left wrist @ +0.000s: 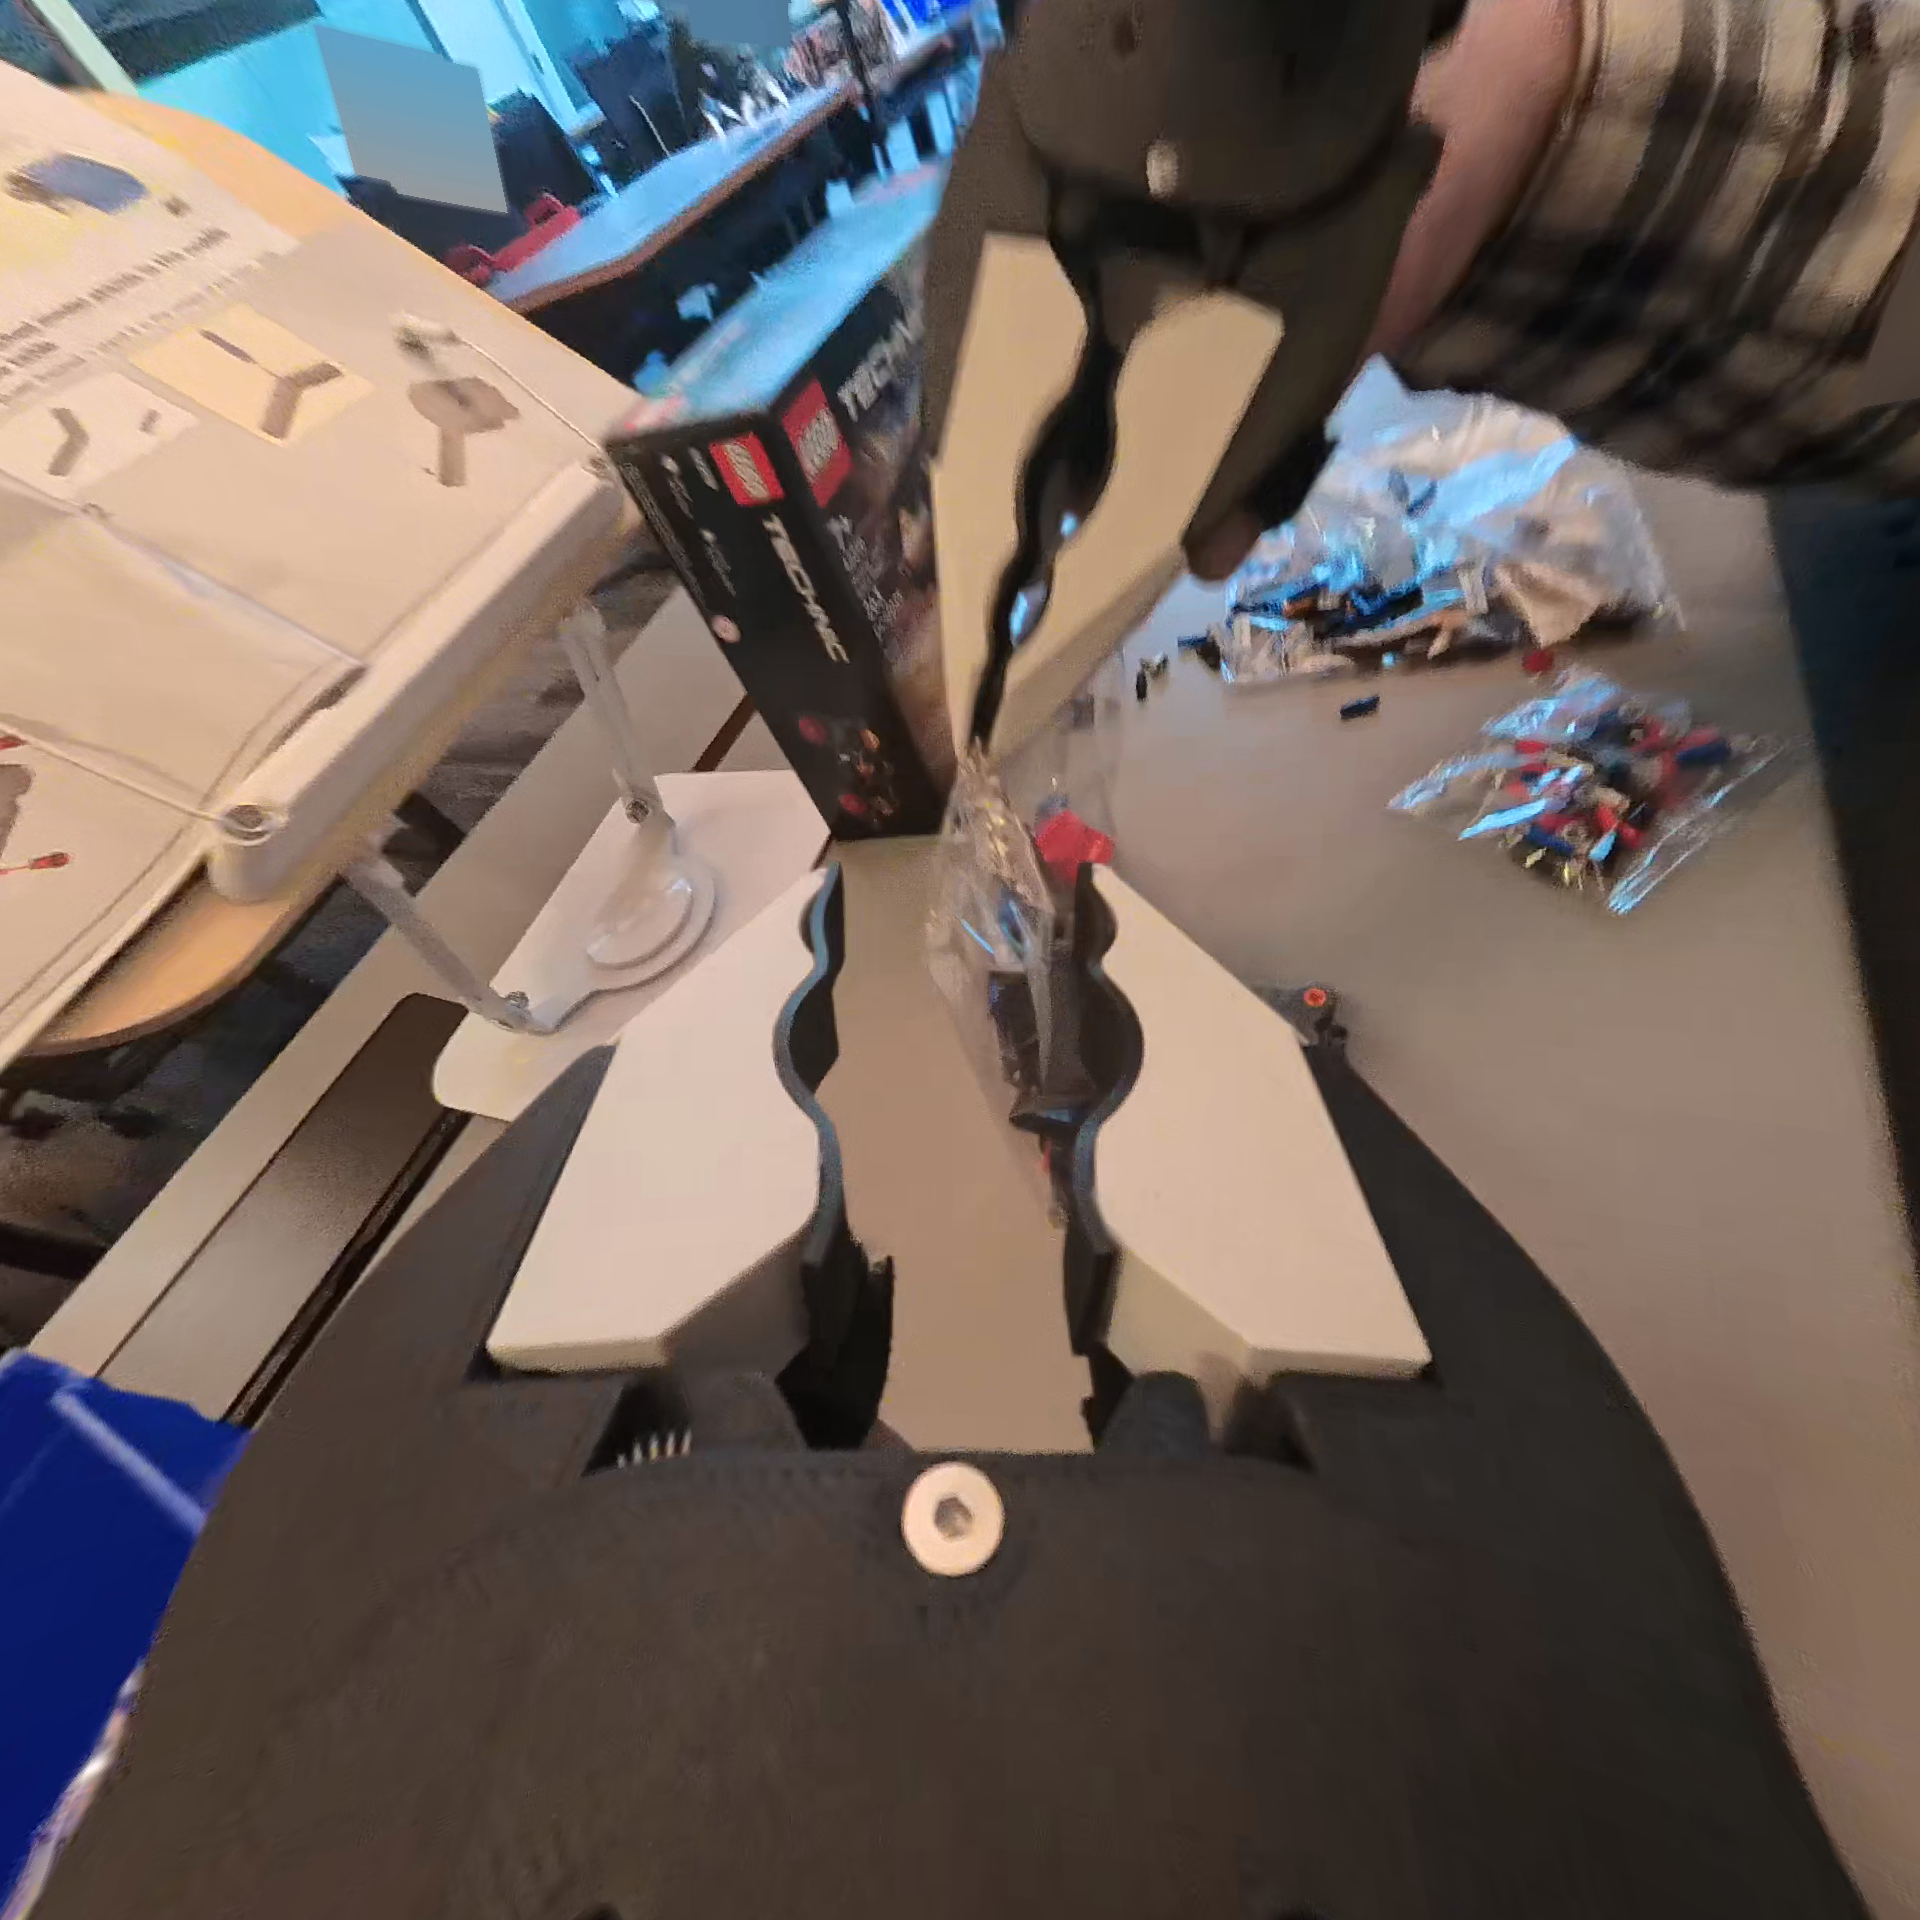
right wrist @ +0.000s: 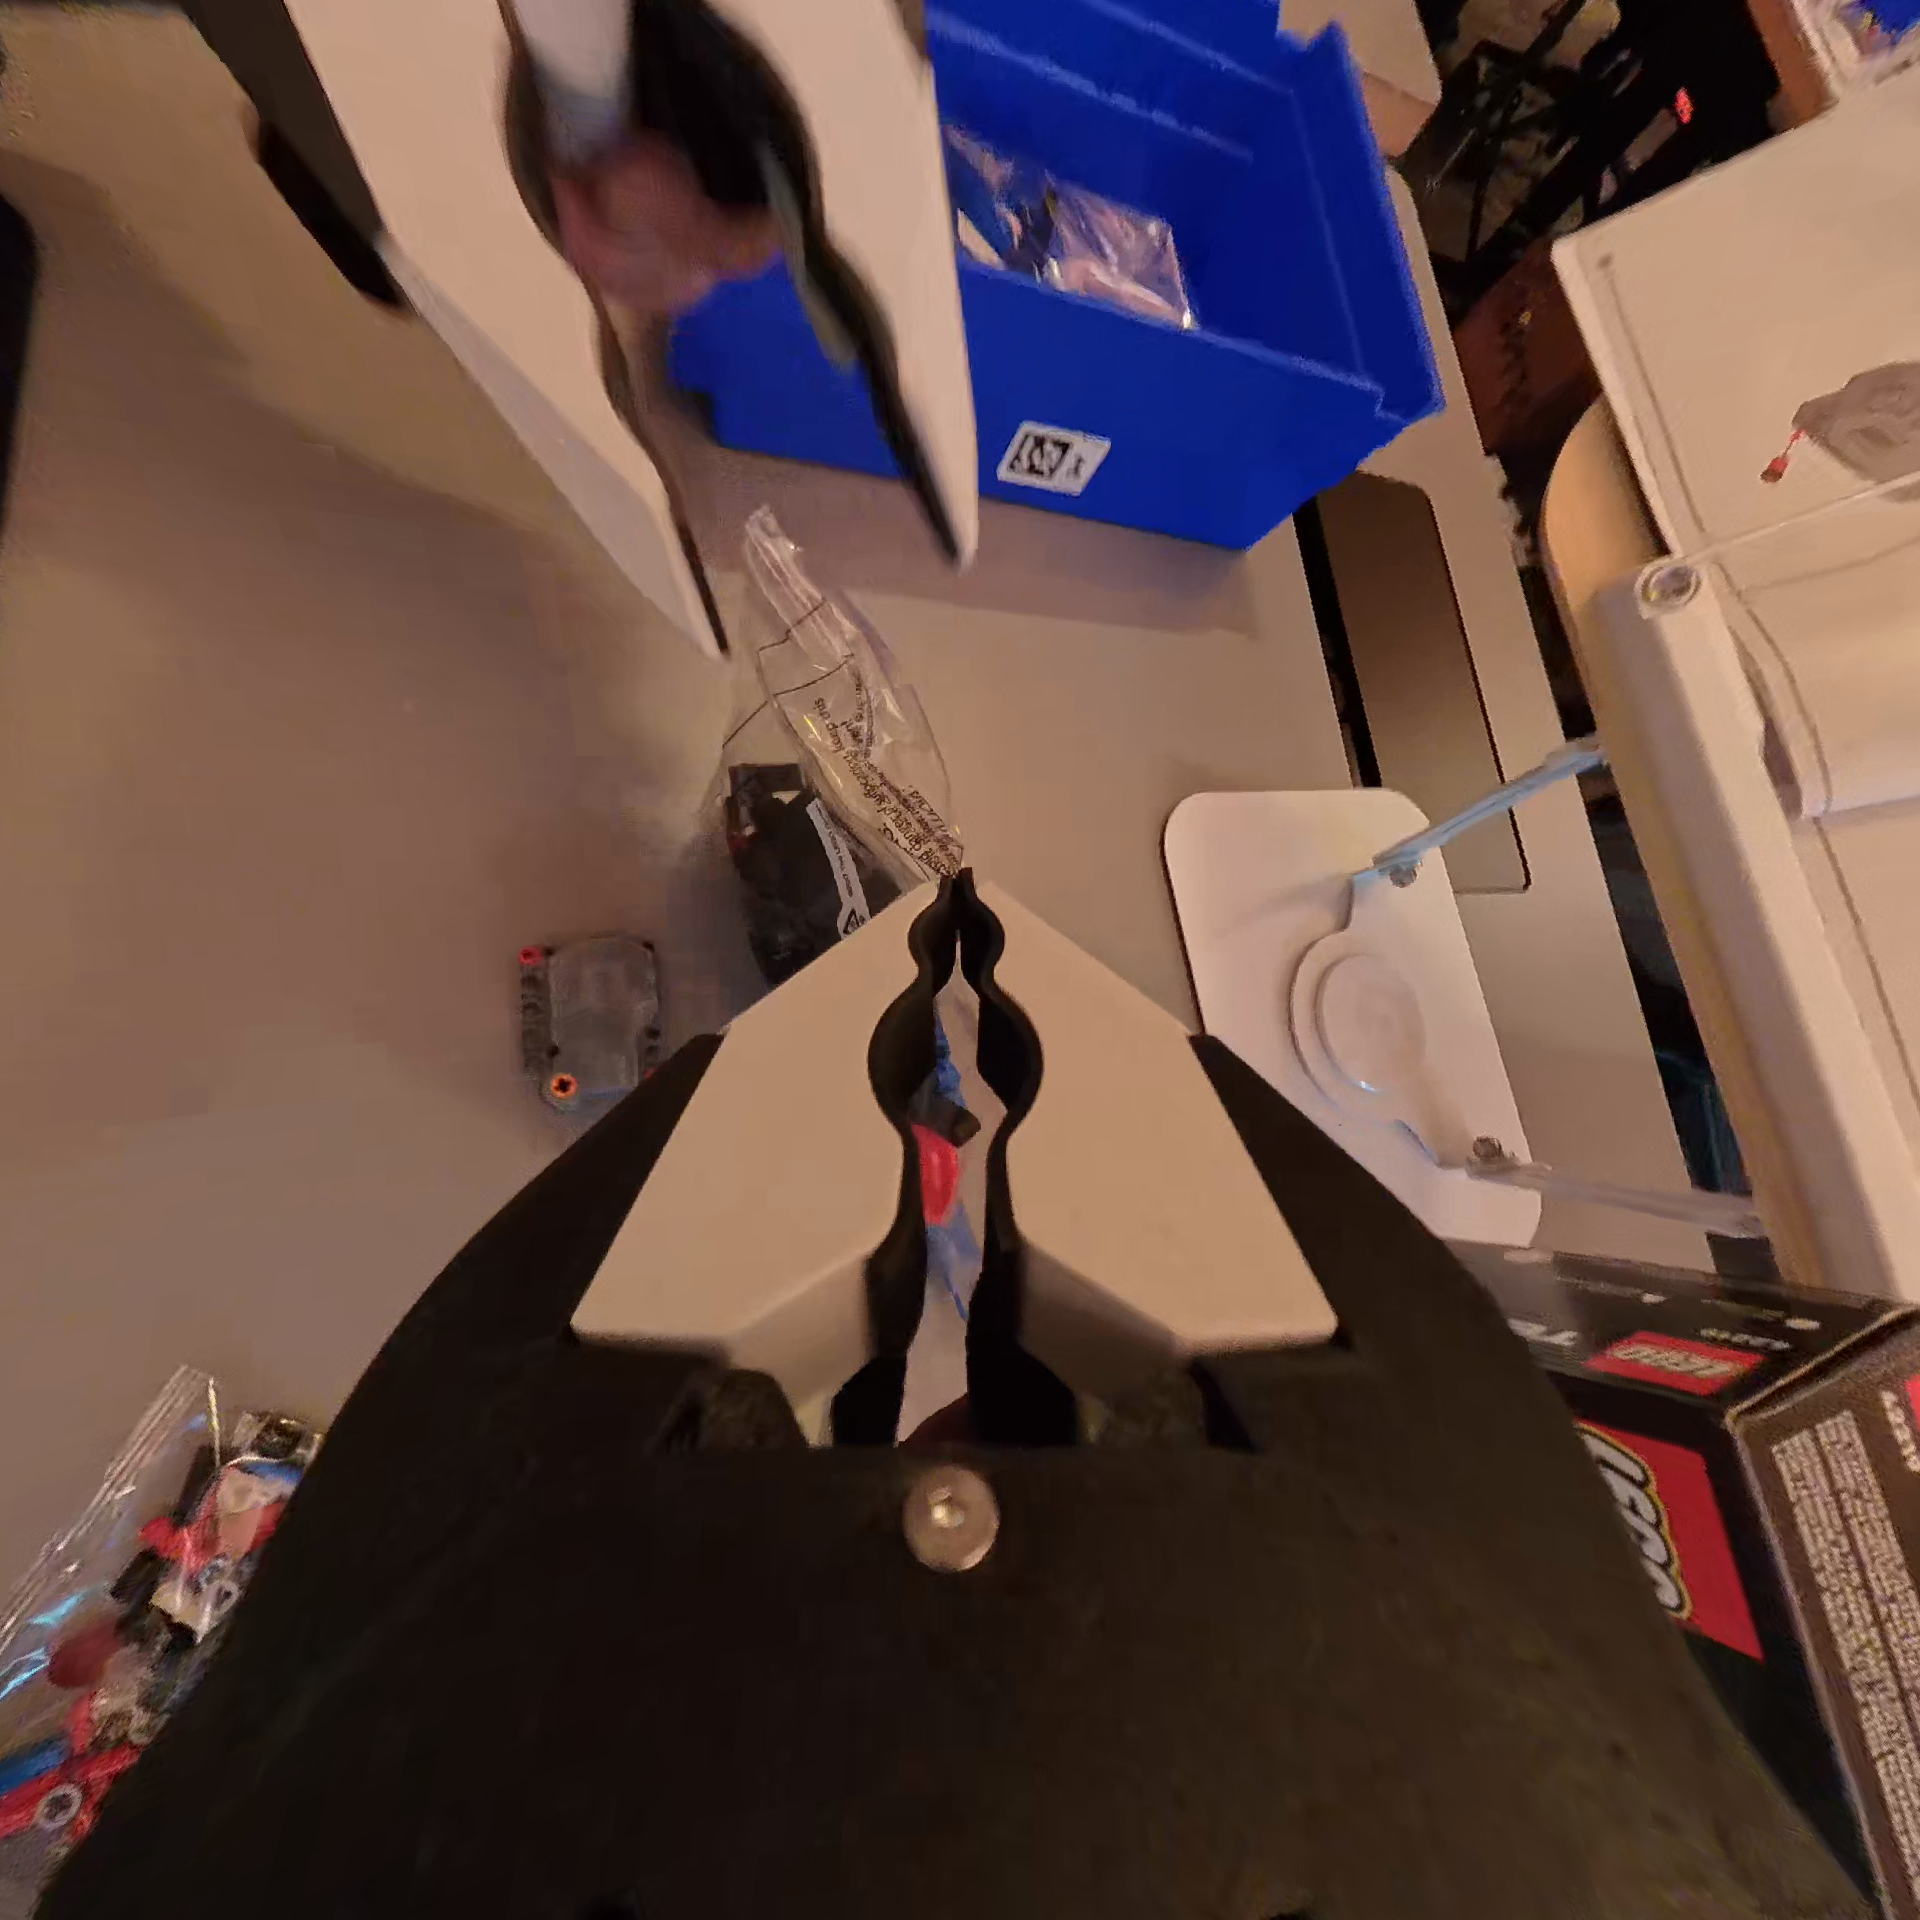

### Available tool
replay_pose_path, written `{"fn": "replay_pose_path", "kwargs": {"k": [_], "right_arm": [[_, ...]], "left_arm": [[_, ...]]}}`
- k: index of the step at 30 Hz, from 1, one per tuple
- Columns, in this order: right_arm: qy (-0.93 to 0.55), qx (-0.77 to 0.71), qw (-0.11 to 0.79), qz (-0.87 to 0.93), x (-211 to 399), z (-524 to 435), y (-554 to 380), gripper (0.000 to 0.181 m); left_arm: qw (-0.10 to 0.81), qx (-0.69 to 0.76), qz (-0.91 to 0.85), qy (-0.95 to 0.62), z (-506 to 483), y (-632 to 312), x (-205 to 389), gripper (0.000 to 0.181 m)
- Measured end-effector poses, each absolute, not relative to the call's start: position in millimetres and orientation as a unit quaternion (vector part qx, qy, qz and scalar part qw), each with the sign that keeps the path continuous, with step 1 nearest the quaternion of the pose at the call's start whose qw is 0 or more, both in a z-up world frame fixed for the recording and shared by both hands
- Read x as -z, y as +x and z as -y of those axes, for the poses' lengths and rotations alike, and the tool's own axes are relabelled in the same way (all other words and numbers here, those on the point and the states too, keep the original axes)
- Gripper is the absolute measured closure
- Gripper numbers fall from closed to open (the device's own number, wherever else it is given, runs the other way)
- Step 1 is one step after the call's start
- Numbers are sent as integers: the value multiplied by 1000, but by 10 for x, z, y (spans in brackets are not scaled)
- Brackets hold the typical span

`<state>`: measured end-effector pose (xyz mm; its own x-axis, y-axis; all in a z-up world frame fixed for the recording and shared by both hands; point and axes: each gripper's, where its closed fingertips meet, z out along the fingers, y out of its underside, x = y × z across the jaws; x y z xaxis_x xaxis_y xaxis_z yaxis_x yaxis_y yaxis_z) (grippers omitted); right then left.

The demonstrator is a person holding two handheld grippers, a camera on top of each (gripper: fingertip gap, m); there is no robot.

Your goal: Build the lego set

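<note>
My right gripper [right wrist: 961,883] is shut on the top edge of a clear plastic bag [right wrist: 831,707] holding black, red and blue Lego pieces. In the left wrist view the right gripper [left wrist: 982,727] comes down from above and the bag [left wrist: 997,935] hangs from its tips. My left gripper [left wrist: 956,904] is open. The bag hangs between its fingers, close to the right-hand finger [left wrist: 1091,935], and the pads do not press on it. The left gripper [right wrist: 831,592] also shows open at the top of the right wrist view.
A black Lego box [left wrist: 800,582] stands behind the grippers. An instruction booklet [left wrist: 260,468] rests on a white stand to the left. A blue bin [right wrist: 1143,312] holds another bag. More bags of pieces [left wrist: 1590,790] lie on the table, and a grey part [right wrist: 587,1018]. Left tips to right tips: about 5 cm.
</note>
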<state>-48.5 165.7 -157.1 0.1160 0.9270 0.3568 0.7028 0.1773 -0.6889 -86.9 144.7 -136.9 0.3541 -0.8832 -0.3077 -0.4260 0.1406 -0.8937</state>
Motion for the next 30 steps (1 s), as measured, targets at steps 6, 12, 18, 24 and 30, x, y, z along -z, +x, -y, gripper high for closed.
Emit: {"fn": "replay_pose_path", "kwargs": {"k": [6,12,18,24,30], "right_arm": [[-624,-156,409,647,1580,-1619,-557,181],[-628,-168,411,639,1564,-1628,-561,181],[-626,-235,427,609,1432,-1594,-560,181],[-610,-223,450,613,1313,-1586,-657,162],[-582,-192,448,650,1354,-1585,-827,181]], "left_arm": [[515,137,-539,-652,-1536,-924,1511,170],[507,137,-553,-647,-1525,-908,1496,181],[551,263,-462,-644,-1578,-950,1161,181],[527,286,-473,-646,-1528,-897,1257,181],[515,275,-502,-638,-1484,-880,1285,181]]}}
